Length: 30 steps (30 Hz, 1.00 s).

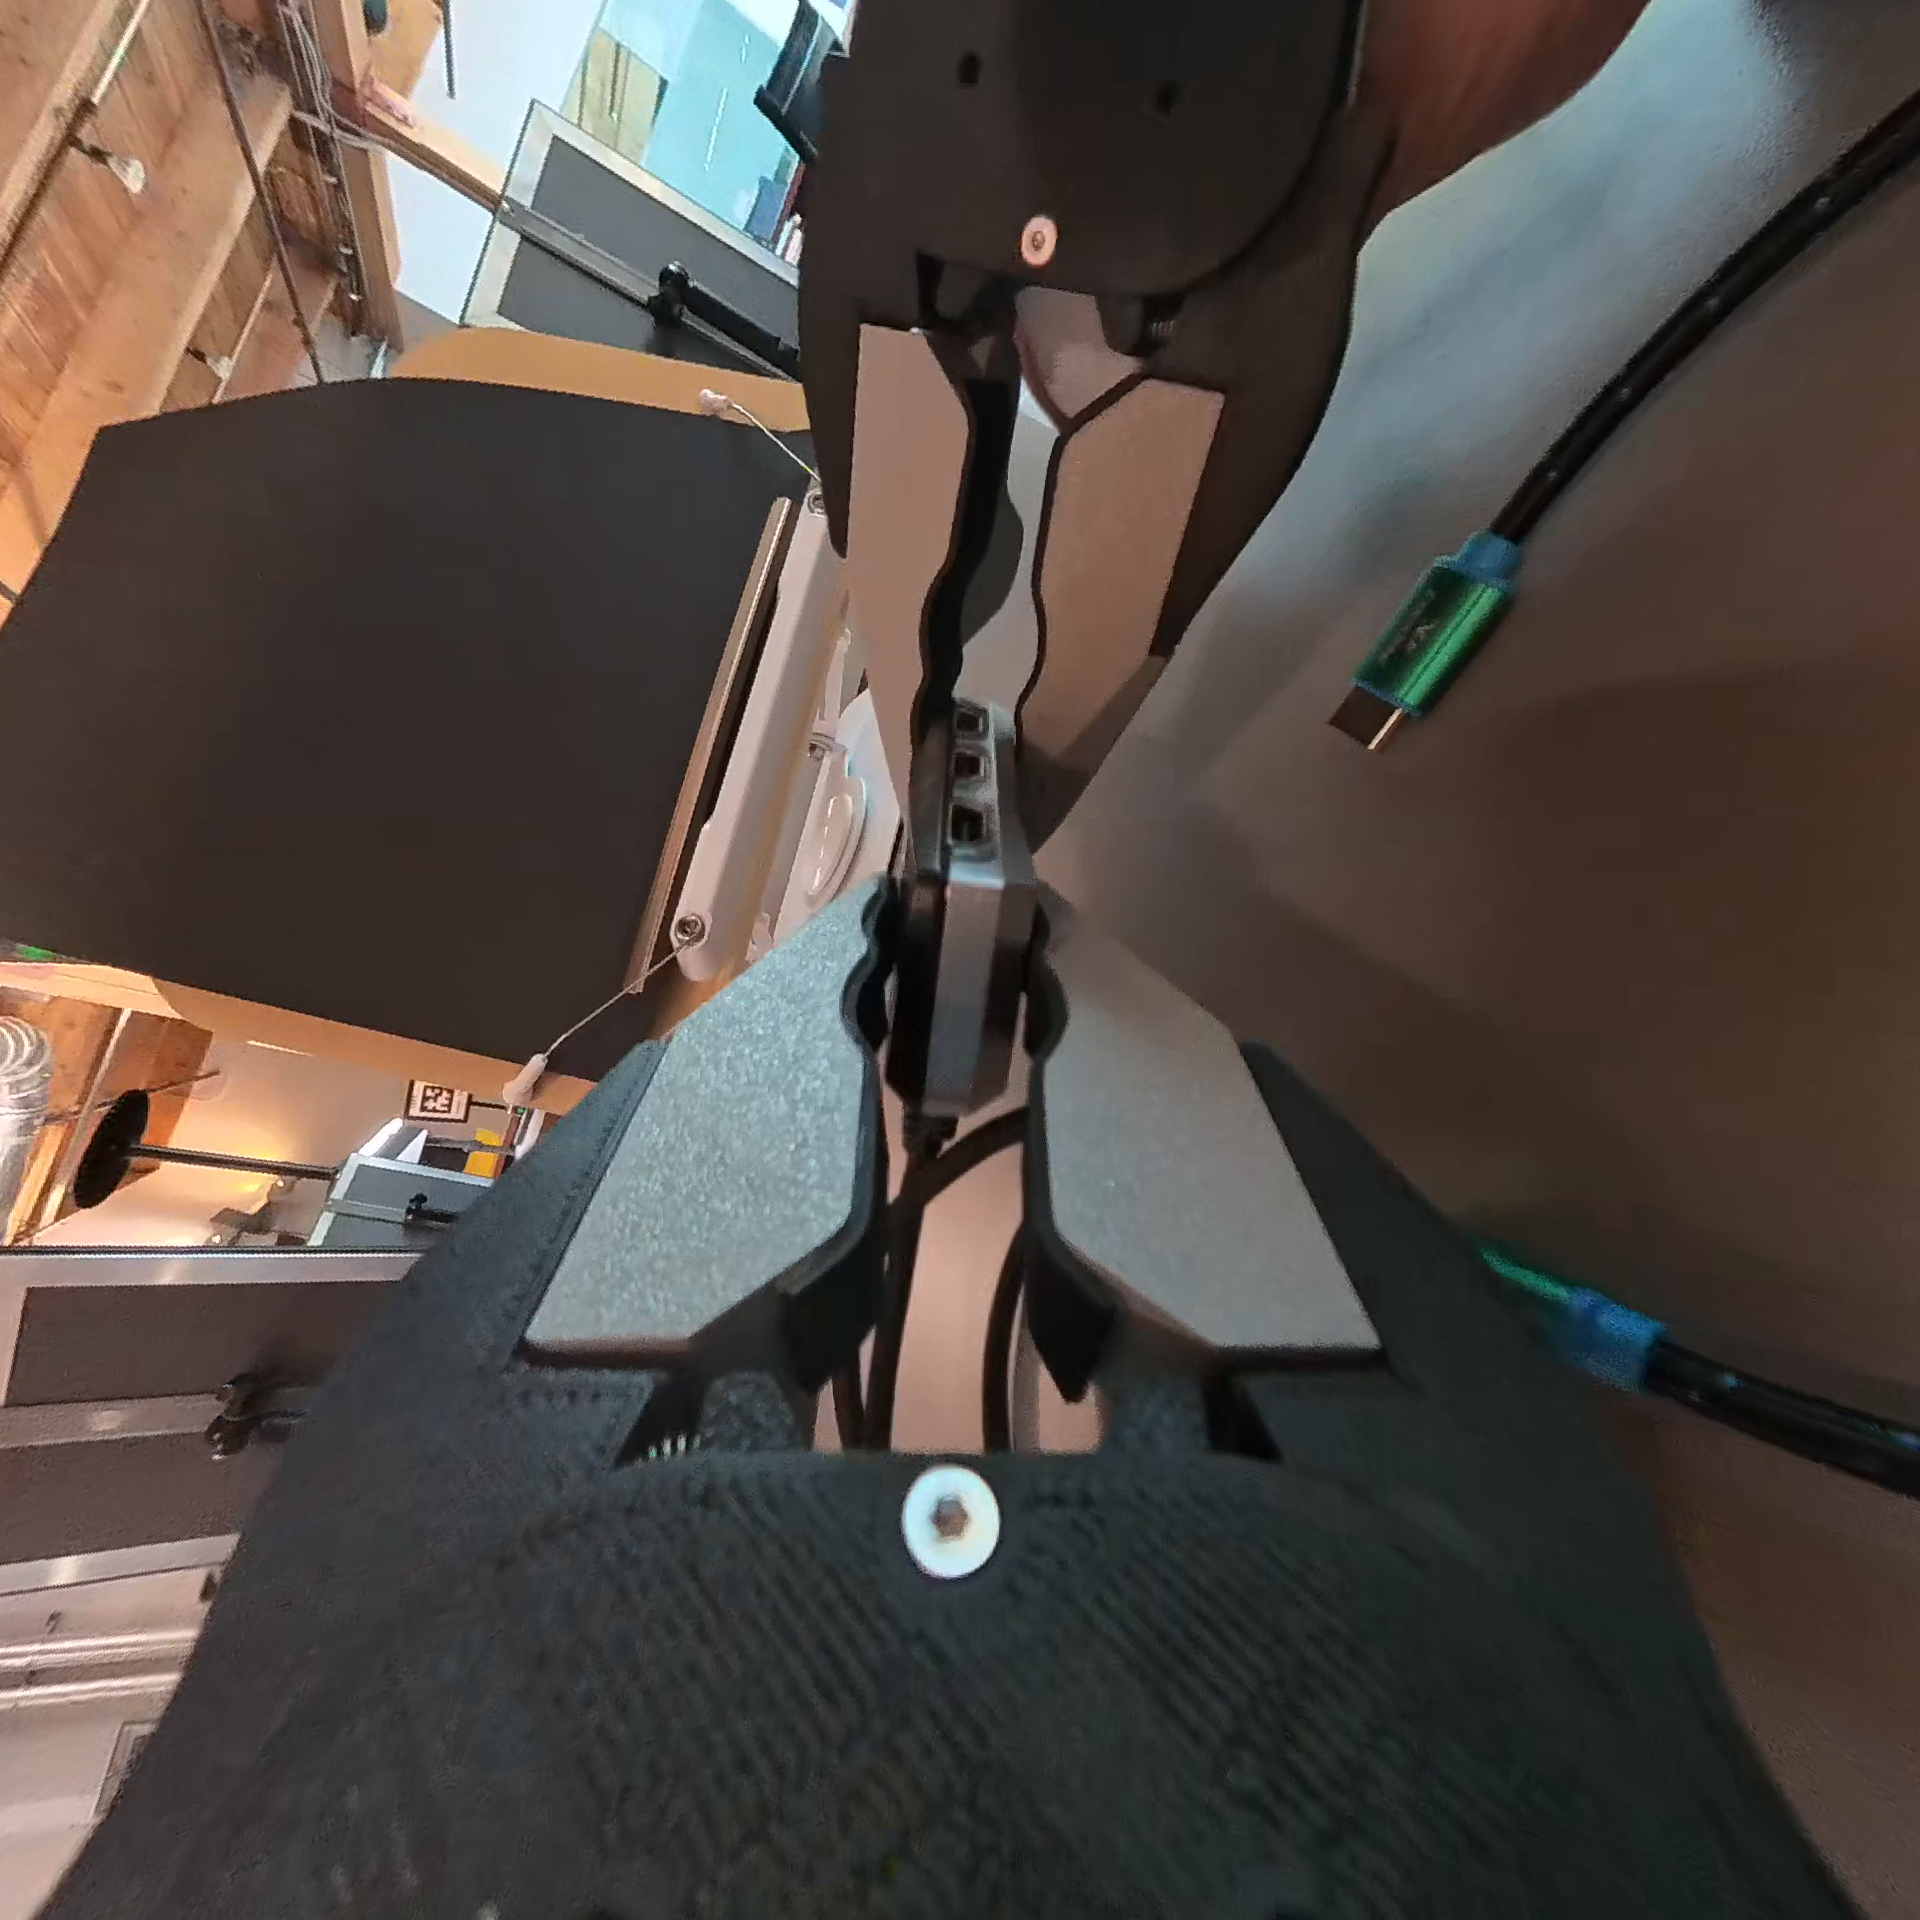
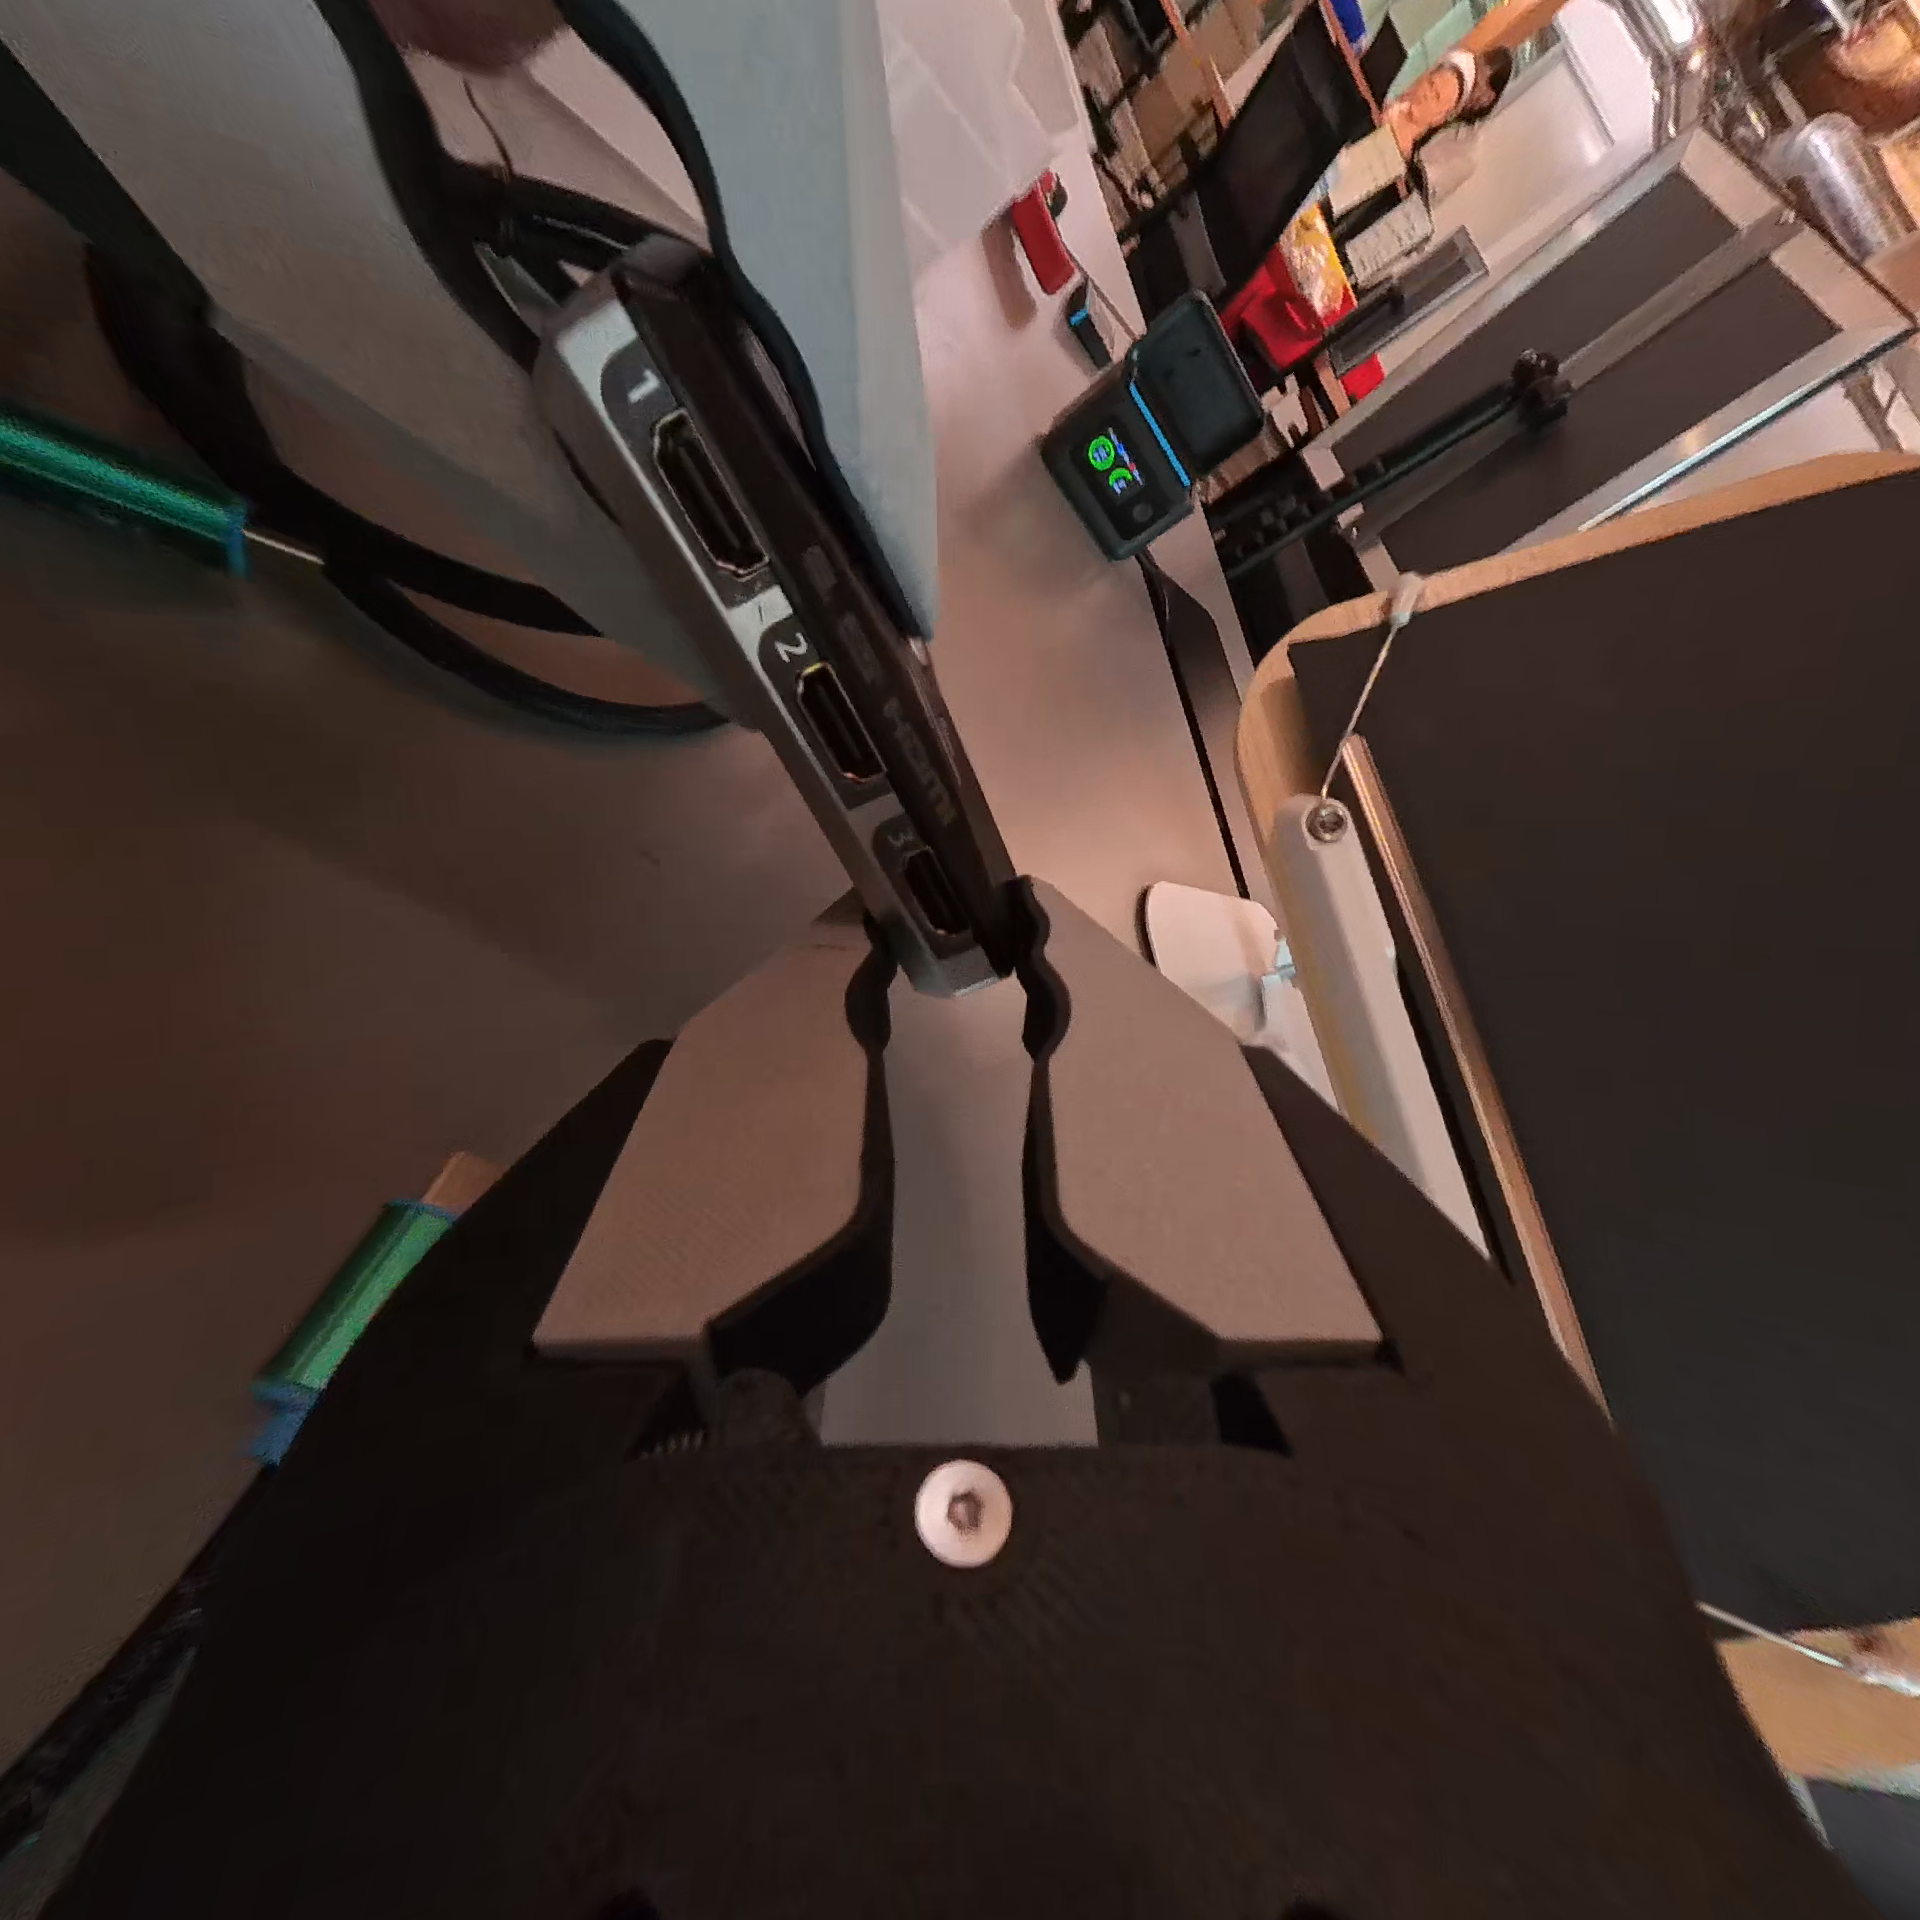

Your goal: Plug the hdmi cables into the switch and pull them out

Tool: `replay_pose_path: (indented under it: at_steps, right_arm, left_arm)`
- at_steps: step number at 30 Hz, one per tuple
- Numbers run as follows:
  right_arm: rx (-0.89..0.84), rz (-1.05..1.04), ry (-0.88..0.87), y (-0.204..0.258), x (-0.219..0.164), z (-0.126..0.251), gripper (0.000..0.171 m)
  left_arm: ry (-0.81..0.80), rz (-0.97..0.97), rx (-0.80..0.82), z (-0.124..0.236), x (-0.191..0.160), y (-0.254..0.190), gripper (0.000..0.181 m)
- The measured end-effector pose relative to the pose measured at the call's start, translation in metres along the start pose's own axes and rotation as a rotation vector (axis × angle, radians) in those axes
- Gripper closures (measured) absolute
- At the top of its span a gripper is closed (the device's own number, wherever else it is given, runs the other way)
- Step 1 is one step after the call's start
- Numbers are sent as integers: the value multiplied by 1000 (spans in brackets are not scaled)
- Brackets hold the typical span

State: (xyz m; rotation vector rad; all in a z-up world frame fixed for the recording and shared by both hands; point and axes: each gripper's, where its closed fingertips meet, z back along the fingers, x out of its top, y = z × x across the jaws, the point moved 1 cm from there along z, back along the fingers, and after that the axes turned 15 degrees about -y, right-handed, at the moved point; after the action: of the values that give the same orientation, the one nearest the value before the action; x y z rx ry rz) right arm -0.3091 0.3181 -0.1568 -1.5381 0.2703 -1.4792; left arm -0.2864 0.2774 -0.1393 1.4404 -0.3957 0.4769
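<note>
The HDMI switch point(image 1: 971, 966) is a slim grey box with three ports in a row, all empty point(image 2: 831, 717). It is held on edge above the table. My left gripper point(image 1: 961, 935) is shut on one end of it. My right gripper point(image 2: 951, 935) is shut on the opposite end, and it also shows at the top of the left wrist view point(image 1: 971, 707). A left finger pad point(image 2: 821, 260) presses the switch's far end. Two green HDMI plugs on black cables lie loose on the table: one point(image 1: 1434, 644) point(image 2: 125, 488), the other point(image 1: 1538, 1288) point(image 2: 353, 1309) partly hidden by a gripper.
A black cable point(image 2: 520, 644) loops from the switch's far end across the grey table point(image 1: 1558, 987). A black panel with a wooden rim point(image 2: 1662, 1039) stands close beside the grippers. A small black device with a lit screen point(image 2: 1143, 457) and a white object point(image 2: 1205, 925) sit by it. Tip to tip, the grippers are about 5 cm apart.
</note>
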Motion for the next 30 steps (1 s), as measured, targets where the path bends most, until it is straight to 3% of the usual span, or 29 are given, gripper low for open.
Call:
replay_pose_path:
  at_steps: [7,15,20,24,27,30]
  right_arm:
    - [-2,-19,10,4,4,-5,152]
    - [-45,-509,89,-8,5,13,136]
    - [-30,-655,174,-5,-5,41,131]
    - [49,-724,182,24,4,61,125]
    - [36,-675,229,41,6,80,139]
    - [11,-699,247,52,9,93,141]
  left_arm:
    - [82,-135,26,-3,-9,2,161]
    - [236,-198,135,1,-31,23,162]
    - [285,-162,161,2,-47,27,162]
    - [289,-167,142,-1,-50,22,162]
    - [284,-190,168,0,-45,26,162]
    - [257,-238,209,1,-34,32,162]
